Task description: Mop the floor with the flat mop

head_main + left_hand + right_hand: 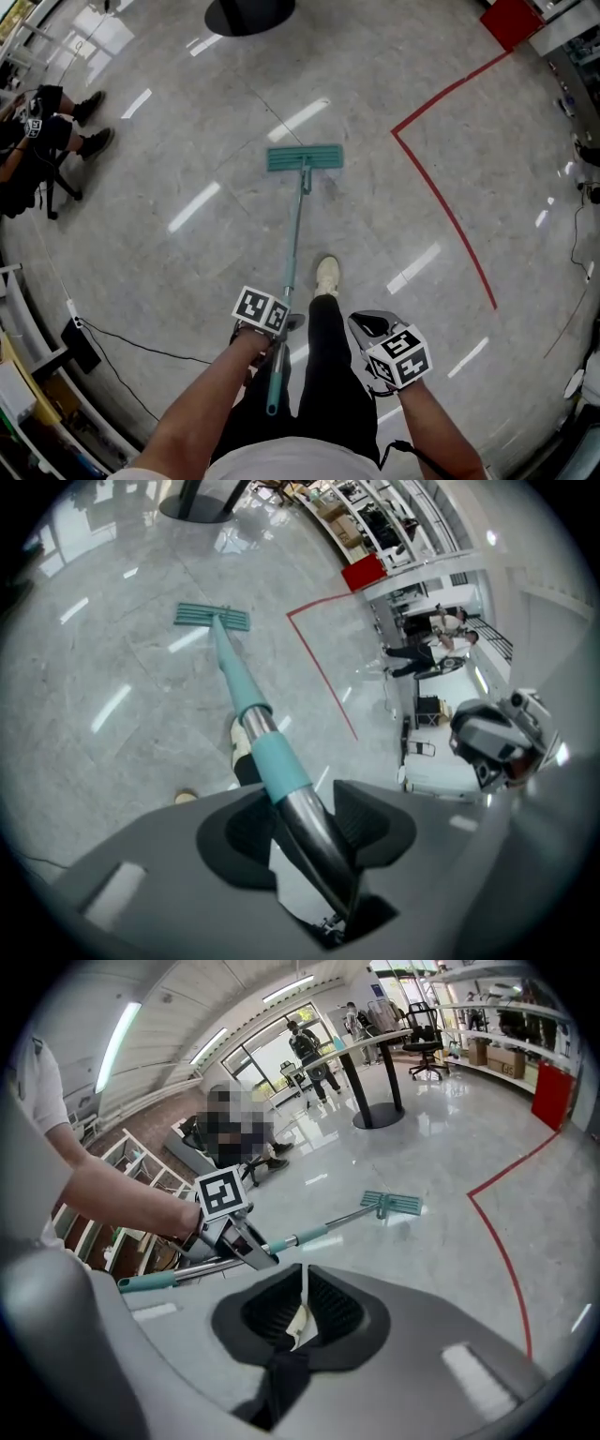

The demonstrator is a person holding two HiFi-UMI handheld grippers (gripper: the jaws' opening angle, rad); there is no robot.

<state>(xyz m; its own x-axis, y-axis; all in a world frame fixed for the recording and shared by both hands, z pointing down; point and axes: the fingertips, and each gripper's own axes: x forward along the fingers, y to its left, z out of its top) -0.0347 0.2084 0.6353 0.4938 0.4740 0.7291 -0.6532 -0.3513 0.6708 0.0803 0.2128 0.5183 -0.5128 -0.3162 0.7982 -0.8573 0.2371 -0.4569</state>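
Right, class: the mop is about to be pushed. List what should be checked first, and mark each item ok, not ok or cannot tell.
1. Left gripper holds the handle: ok, the handle runs between its fingers.
2. Right gripper on the handle: not ok, it is shut and off to the side.
3. Mop head flat on the floor: ok.
4. Shoe apart from the handle: ok, it is beside it.
5. Cable away from the mop head: ok, it lies back at the person's left.
6. Floor ahead wet or dry: cannot tell.

Glossy grey floor (187, 141), flat mop (305, 158) resting head-down, red tape line (451, 202)
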